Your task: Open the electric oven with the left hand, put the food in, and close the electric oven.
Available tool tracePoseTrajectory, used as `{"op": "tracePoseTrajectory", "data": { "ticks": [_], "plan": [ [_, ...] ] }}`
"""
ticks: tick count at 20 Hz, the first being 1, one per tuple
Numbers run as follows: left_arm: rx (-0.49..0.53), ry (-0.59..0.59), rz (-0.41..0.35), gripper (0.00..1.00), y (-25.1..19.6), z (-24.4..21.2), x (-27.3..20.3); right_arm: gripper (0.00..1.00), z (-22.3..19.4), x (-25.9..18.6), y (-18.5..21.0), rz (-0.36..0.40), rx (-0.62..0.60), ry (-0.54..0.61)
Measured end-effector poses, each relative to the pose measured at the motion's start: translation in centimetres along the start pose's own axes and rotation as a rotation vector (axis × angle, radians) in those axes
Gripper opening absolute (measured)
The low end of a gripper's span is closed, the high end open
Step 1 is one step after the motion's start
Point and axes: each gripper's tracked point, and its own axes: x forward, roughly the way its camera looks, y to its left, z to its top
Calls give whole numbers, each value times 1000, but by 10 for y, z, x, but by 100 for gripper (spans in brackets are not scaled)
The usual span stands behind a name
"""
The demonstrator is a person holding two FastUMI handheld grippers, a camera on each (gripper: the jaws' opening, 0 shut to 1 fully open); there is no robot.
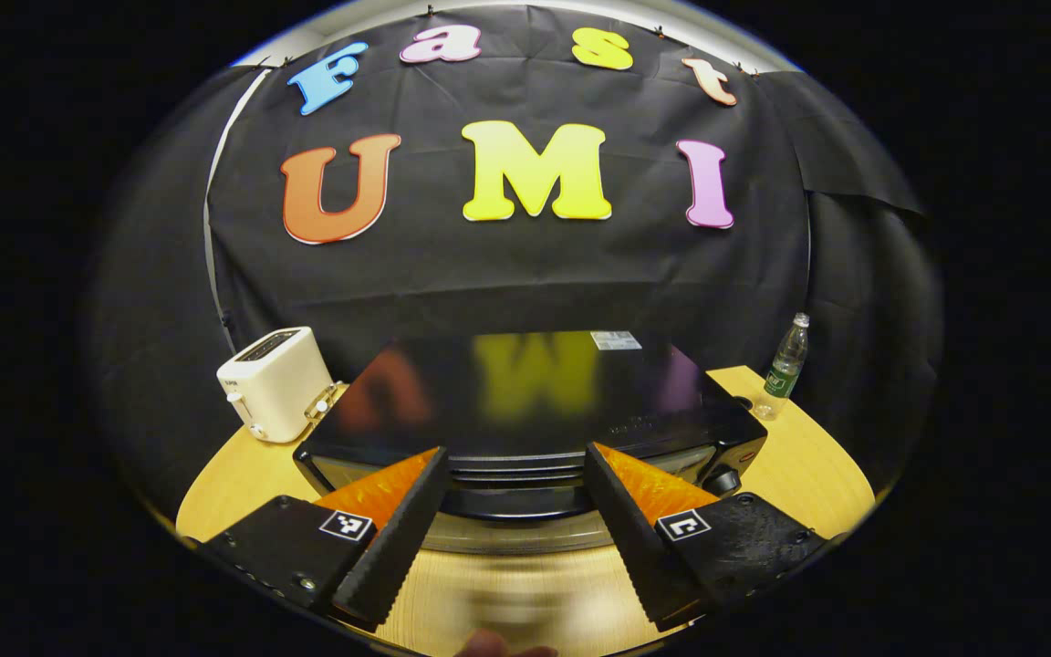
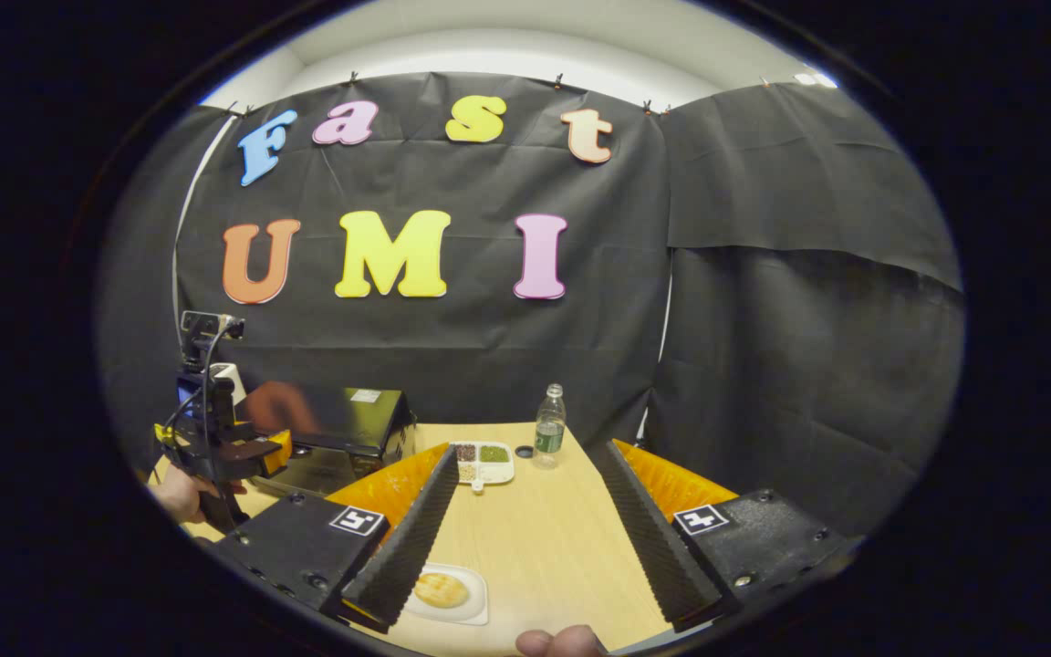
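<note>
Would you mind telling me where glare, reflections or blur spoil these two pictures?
Left gripper view: the oven top mirrors the wall in blurred patches, and the table near the camera is smeared. Right gripper view: mostly sharp; the oven top carries a soft reflection; the fisheye bends the wall's edges.

Left tool (image 1: 515, 461) spread wide before oven (image 1: 525, 401) (toaster (image 1: 275, 383) beside).

Even overhead room light, dim vs the cloth, w/ strong fisheye bending at the edges, coloured glare smeared across the glossy black oven top (image 1: 525, 383), motion blur on the pale wooden tabletop (image 1: 516, 593) close up, rest fairly sharp.
</note>
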Motion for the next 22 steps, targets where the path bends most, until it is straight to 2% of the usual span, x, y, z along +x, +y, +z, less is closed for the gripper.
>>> {"op": "tracePoseTrajectory", "data": {
  "ticks": [1, 7, 14, 22],
  "plan": [
    [0, -15, -1, 98, 1, 3, -3, 99, 1, -1, 1, 1, 1, -2],
    [0, 63, -2, 99, -1, -14, -31, 99, 2, -11, 6, 16, 15, -10],
    [-21, 176, -23, 98, -4, -60, -75, 99, -4, -24, 19, 43, 17, -8],
    [-31, 284, -40, 98, -7, -106, -101, 99, -16, -35, 19, 45, 9, 13]
  ]
}}
